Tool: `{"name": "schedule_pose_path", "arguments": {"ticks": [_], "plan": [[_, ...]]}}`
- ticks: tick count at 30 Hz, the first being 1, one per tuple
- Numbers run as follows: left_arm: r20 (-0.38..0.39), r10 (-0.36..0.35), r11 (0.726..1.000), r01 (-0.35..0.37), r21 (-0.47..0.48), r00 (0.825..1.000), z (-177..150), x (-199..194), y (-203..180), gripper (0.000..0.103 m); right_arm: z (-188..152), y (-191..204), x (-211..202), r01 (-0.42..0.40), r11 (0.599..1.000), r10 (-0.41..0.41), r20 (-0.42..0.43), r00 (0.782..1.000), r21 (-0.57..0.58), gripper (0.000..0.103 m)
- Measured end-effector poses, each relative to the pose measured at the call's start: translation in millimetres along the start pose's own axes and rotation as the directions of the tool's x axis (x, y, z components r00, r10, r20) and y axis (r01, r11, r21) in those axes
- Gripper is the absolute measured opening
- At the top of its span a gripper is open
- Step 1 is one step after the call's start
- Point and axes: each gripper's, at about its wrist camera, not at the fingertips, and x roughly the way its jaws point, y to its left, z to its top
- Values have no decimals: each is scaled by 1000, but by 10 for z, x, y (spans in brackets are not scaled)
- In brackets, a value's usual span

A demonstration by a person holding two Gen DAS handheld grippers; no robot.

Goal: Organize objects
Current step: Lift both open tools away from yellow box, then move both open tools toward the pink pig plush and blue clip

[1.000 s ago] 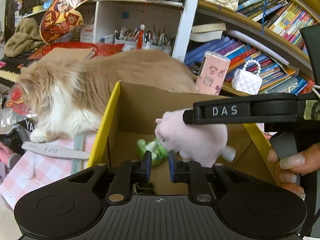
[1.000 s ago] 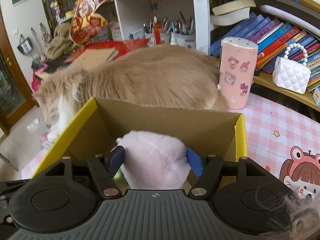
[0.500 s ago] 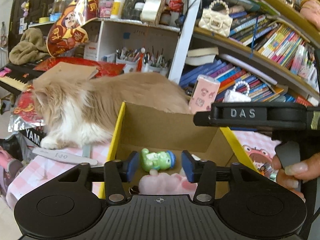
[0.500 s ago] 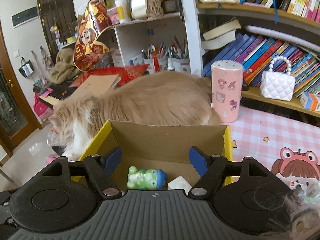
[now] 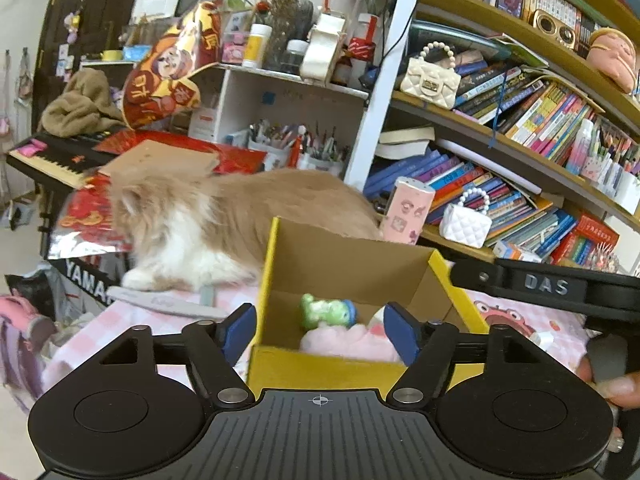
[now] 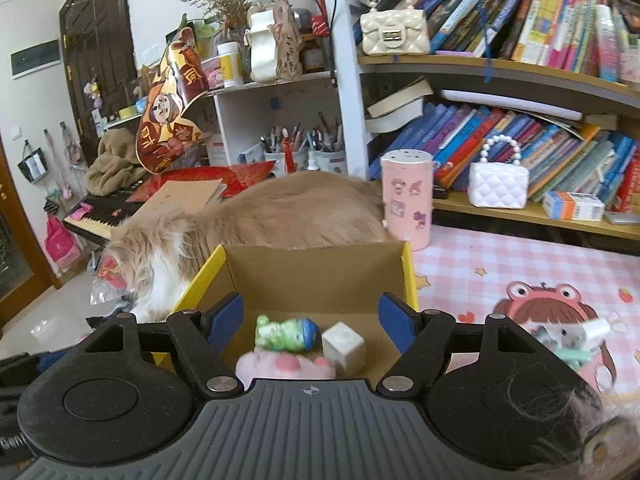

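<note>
A tall bookshelf (image 6: 520, 80) packed with books fills the background. In front of it a long-haired ginger and white cat (image 6: 256, 220) lies on the surface (image 6: 520, 264), which wears a pink checked cloth. Just beside the cat stands an open cardboard box (image 6: 316, 276) with yellow outer walls. A pink cylindrical container (image 6: 407, 196) stands upright behind the box's far right corner, and a small white quilted bag (image 6: 498, 184) sits on the lowest shelf.

Inside the box lie the gathered things: a pink plush toy (image 6: 286, 366) against the near wall, a green figure with a blue cap (image 6: 286, 334) on its side behind it, and a white cube (image 6: 343, 346) just beside the figure.

The left tongs (image 5: 320, 330) have just been opening; their blue pads stand wide apart with nothing pinched between them. The right tongs (image 6: 310, 318) are likewise spread and empty, hovering at the near edge of the box.
</note>
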Motion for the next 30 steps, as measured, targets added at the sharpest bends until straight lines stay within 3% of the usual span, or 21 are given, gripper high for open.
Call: {"name": "schedule_pose_path", "arguments": {"ticks": [16, 24, 30], "plan": [[-71, 88, 996, -86, 25, 994, -516, -486, 164, 81, -782, 105, -514, 86, 996, -85, -84, 993, 4, 72], [-102, 105, 994, -100, 53, 989, -729, -608, 163, 86, -1127, 130, -677, 125, 992, -122, -128, 984, 20, 73], [-133, 79, 996, -71, 62, 988, -848, -639, 99, 87, -1297, 142, -792, 155, 987, -148, -141, 979, 36, 73]]}}
